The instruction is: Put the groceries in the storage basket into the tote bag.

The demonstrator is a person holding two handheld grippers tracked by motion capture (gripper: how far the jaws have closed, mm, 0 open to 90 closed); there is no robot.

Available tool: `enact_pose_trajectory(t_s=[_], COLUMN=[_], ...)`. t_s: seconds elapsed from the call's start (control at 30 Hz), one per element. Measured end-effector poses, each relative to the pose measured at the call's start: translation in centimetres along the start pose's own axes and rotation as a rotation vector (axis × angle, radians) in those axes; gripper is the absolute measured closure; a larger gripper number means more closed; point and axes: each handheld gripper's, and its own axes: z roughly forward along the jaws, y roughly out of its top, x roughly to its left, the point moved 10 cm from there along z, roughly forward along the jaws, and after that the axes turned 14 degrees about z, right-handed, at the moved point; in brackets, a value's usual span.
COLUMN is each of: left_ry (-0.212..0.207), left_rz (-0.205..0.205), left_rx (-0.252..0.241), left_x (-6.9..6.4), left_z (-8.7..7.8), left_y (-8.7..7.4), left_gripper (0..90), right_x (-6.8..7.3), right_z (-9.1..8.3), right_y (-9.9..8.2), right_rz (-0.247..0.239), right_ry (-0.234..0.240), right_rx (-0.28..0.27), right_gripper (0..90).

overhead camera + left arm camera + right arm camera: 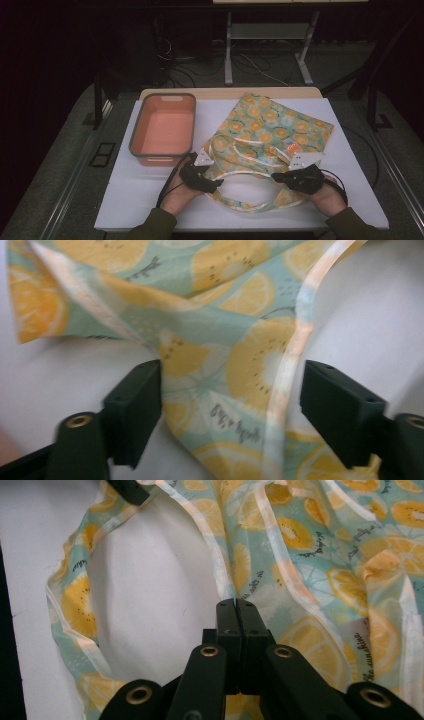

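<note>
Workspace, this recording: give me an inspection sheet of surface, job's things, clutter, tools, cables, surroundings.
Surface: white table top, wooden edge at the far side.
Job's things: lemon-print fabric bag lying flat, handles toward the person; orange bin beside it, nothing seen inside.
Clutter: nothing seen.
Tools: left tool open astride bag fabric; right tool shut on bag edge.
Cables: black leads trail from both tools.
Surroundings: dark floor, metal stand, loose wires.

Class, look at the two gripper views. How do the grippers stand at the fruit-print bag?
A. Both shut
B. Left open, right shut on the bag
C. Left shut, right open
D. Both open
B: the left gripper straddles the bag with its fingers apart, while the right gripper pinches its edge.
</note>
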Motion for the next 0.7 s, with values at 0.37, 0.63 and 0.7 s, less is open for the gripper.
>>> enact_pose_trajectory(t_s=[0.37,0.63,0.7], left_ry=[-0.024,-0.011,-0.007], left_rz=[-0.018,-0.021,-0.02], left_rx=[-0.082,-0.21,-0.244], left_x=[0.8,1.1,1.2], left_z=[-0.2,-1.7,-2.1], left_y=[1.6,3.9,4.7], left_gripper=[88.6,89.0,89.1], right_x=[-0.7,-1.9,-2.2], right_z=[-0.5,-1.1,-1.5], right_y=[1.1,2.5,3.0], right_rz=[-0.005,0.007,0.011], right_ry=[-0.022,-0.05,-0.056], right_rx=[-0.041,-0.098,-0.119], right_gripper=[90.0,90.0,90.0])
